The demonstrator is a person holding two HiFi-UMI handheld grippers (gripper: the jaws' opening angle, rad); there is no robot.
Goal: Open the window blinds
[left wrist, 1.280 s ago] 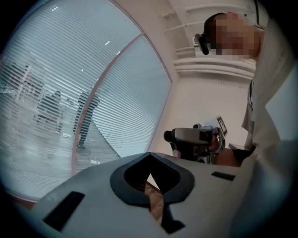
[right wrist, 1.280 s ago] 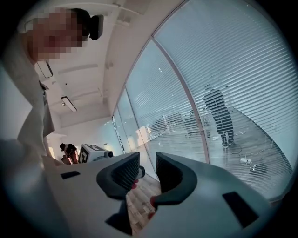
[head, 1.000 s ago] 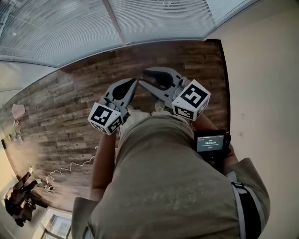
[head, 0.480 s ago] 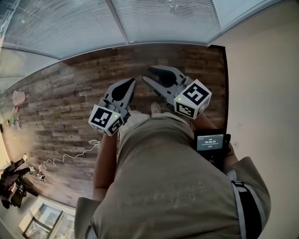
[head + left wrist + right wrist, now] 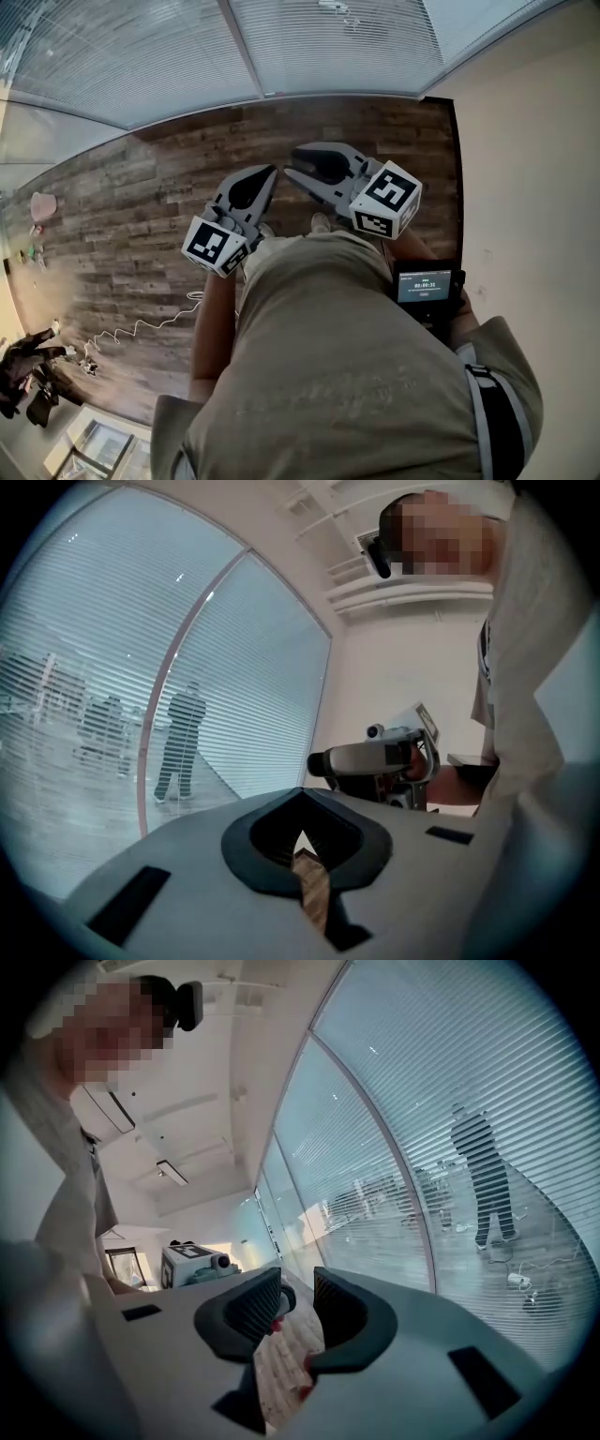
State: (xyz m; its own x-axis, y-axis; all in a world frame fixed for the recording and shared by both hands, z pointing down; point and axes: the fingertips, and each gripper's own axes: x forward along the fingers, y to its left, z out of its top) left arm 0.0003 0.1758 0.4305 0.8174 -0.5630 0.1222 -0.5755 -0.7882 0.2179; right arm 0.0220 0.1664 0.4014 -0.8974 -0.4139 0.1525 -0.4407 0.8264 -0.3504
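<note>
Slats of the window blinds (image 5: 141, 56) run unbroken across every pane. The blinds are down the full height of the glass, on either side of the pale mullion (image 5: 242, 47), and reach to the wood floor (image 5: 122, 216). Through them both gripper views give only a striped outline of a figure standing outside, so the slats look tilted partly shut. By that showing, nothing of the opening has been done.

A broad strip of floor lies between the blinds and the person (image 5: 347, 375), who stands well back from the glass beside the plain wall (image 5: 525, 141). Both tools are held close in front of the body, pointing towards the window and near each other.

The left hand-held gripper (image 5: 267, 174) has its jaws pressed together with nothing between them. The right hand-held gripper (image 5: 292, 161) has its ribbed jaws a little apart, and only floor shows through the gap. Neither touches the blinds or any part of them.

What remains, as I judge it, is the whole job: closing the gap to the window, finding the wand or cord that works the slats, taking hold of it and working it. No such control can be picked out with certainty; a small pale fitting at the top edge of the head view is too small to tell. A thin white cable (image 5: 141, 328) lies on the floor off to the left, apart from all of this.
</note>
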